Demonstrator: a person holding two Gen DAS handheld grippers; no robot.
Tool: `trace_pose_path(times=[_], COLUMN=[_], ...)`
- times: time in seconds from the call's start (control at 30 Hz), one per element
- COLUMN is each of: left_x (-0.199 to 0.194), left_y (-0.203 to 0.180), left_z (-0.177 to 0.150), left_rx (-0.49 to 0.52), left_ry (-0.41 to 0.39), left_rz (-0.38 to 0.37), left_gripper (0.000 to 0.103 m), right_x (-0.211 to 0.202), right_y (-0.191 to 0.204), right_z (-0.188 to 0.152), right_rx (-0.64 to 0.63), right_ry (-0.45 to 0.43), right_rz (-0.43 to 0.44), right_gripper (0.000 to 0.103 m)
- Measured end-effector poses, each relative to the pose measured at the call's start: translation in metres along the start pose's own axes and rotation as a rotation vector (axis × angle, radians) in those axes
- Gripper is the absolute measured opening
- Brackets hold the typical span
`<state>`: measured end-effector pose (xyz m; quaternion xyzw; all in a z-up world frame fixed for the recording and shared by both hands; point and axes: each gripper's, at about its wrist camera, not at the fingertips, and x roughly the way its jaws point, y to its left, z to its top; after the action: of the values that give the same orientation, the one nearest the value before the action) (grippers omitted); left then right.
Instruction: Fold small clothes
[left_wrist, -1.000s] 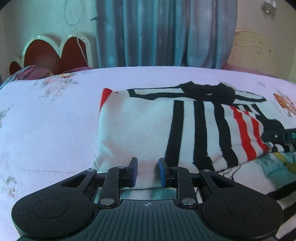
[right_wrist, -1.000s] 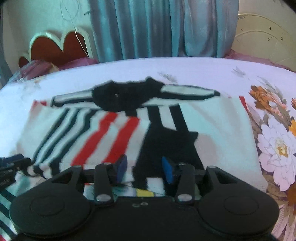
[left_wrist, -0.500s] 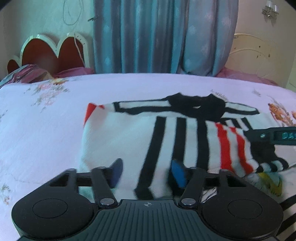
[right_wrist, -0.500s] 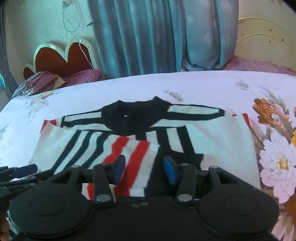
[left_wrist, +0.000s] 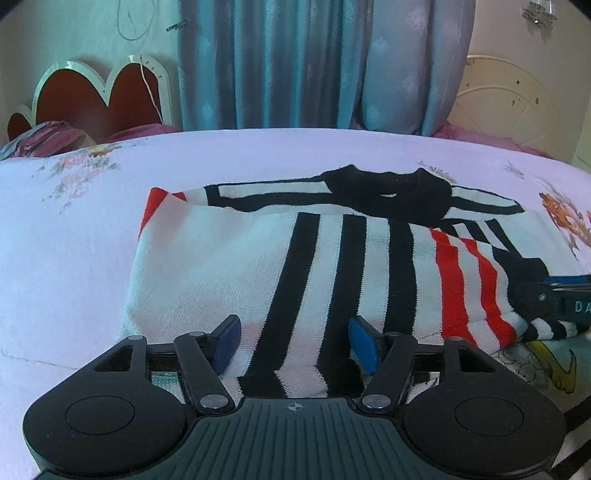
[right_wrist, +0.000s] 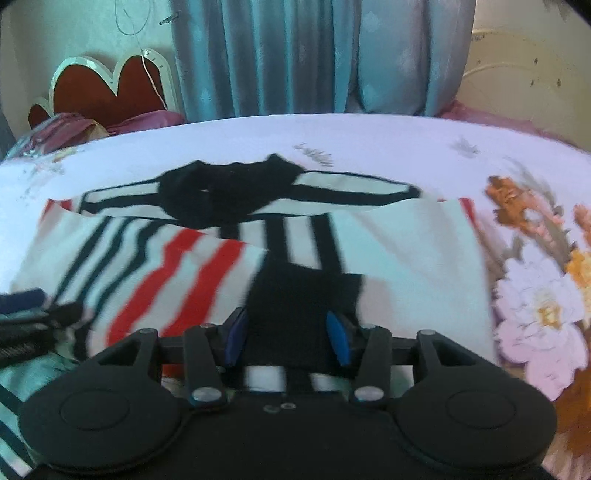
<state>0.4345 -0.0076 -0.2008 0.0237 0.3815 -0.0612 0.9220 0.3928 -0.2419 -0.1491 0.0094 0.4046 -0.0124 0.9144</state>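
- The striped sweater (left_wrist: 332, 266) lies flat on the floral bedsheet (left_wrist: 74, 258), directly ahead of both your grippers. Its black collar (left_wrist: 388, 192) is at the far end and its near hem runs under your fingertips.
- Its long axis across the bed runs left to right. A striped sleeve (right_wrist: 177, 273) lies over the body, and a black panel (right_wrist: 303, 291) sits near the middle.
- Your left gripper (left_wrist: 293, 341) has its jaws spread wide, and nothing is pinched between them. The near hem passes between and below the blue pads (left_wrist: 364, 343), on the black stripes.
- Your right gripper (right_wrist: 286, 338) is also apart, a little narrower, and straddles the near edge of the black panel. This view is blurred, so you cannot tell whether the pads touch the cloth.
- In the left view the right gripper's dark body (left_wrist: 561, 299) sits at the far right, beside the sleeve cuff (left_wrist: 550, 328). Your two tools are side by side along the same near edge.
- Each hand is nearest its own half of the hem, left on the white side and right on the black panel.
- Judging by this layout, the next fold goes away from you, hem towards collar. Both grips should close on the near edge at matching depth so the fold line stays parallel to the collar.
- Another printed garment (left_wrist: 546, 369) lies under the near right corner. Take care to pinch only the sweater.
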Motion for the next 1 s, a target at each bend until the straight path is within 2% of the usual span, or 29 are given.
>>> trace_pose_path(times=[0.07,0.1,0.17,0.3,0.4,0.5,0.6,0.73,0.9,1.0], left_x=[-0.004,-0.008,-0.020,-0.044,-0.059,-0.066,-0.065,-0.081,-0.104,-0.116], left_y=[0.001,0.001,0.000,-0.015,-0.031,-0.044,-0.044,-0.023,0.002,0.008], left_z=[0.002,0.002,0.001,-0.008,-0.021,-0.038,-0.057,-0.080,-0.100,-0.108], left_rx=[-0.007,-0.018,-0.026,0.027,0.057,0.101,0.130,0.129,0.084,0.048], left_ry=[0.007,0.006,-0.008,-0.021,-0.012,0.010,0.060,0.040,0.051,0.067], left_rz=[0.011,0.014,-0.013,-0.066,-0.117,-0.129,-0.094,-0.051,0.022,0.056], left_gripper=[0.064,0.064,0.064,0.065,0.065,0.065,0.065,0.065,0.067,0.067], right_x=[-0.001,-0.003,-0.014,-0.035,-0.047,-0.054,-0.057,-0.066,-0.081,-0.089], right_y=[-0.009,-0.014,-0.018,0.003,0.016,0.031,0.037,0.019,-0.023,-0.032], right_z=[0.000,0.000,-0.001,-0.013,-0.026,-0.041,-0.057,-0.076,-0.090,-0.096], right_rx=[0.006,0.033,0.058,-0.015,-0.024,-0.052,-0.116,-0.172,-0.126,-0.117], right_ry=[0.006,0.012,0.008,0.007,0.018,0.039,0.070,0.060,0.055,0.056], right_rz=[-0.051,-0.041,-0.007,0.094,0.157,0.205,0.197,0.132,0.086,0.072], right_gripper=[0.048,0.044,0.040,0.029,0.027,0.026,0.023,0.024,0.024,0.028])
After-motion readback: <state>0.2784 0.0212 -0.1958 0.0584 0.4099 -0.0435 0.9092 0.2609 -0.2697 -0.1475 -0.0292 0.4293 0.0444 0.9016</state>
